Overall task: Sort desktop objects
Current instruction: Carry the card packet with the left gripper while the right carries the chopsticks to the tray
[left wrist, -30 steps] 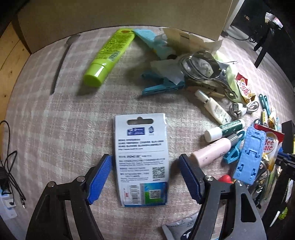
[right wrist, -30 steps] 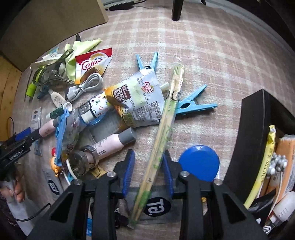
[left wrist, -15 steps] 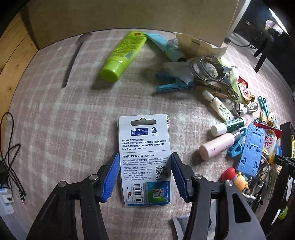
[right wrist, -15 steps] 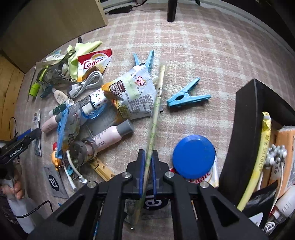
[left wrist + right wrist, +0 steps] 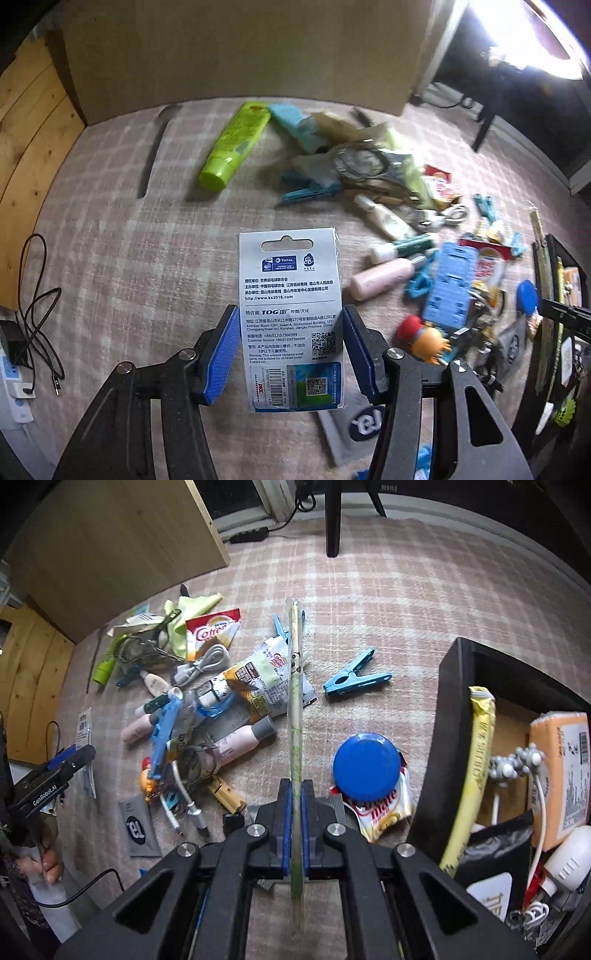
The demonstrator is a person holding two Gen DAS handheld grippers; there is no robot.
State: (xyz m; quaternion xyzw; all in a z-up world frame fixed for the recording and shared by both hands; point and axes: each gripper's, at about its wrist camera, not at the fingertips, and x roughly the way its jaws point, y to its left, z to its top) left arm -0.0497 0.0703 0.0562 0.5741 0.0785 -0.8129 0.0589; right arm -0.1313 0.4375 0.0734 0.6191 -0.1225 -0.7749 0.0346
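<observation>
Pink plaid cloth covers the bench (image 5: 110, 258) beneath both our tongs. Right of the right tongs (image 5: 294, 827) stands a black bin (image 5: 439, 746); ahead of them sprawls the clutter. Our left tongs (image 5: 291, 350) clamp a white printed card packet (image 5: 290, 295) by its side edges, lifted above the cloth. Our right tongs are squeezed tight on a long, thin, pale green chopstick sleeve (image 5: 295, 701) pointing straight ahead.
</observation>
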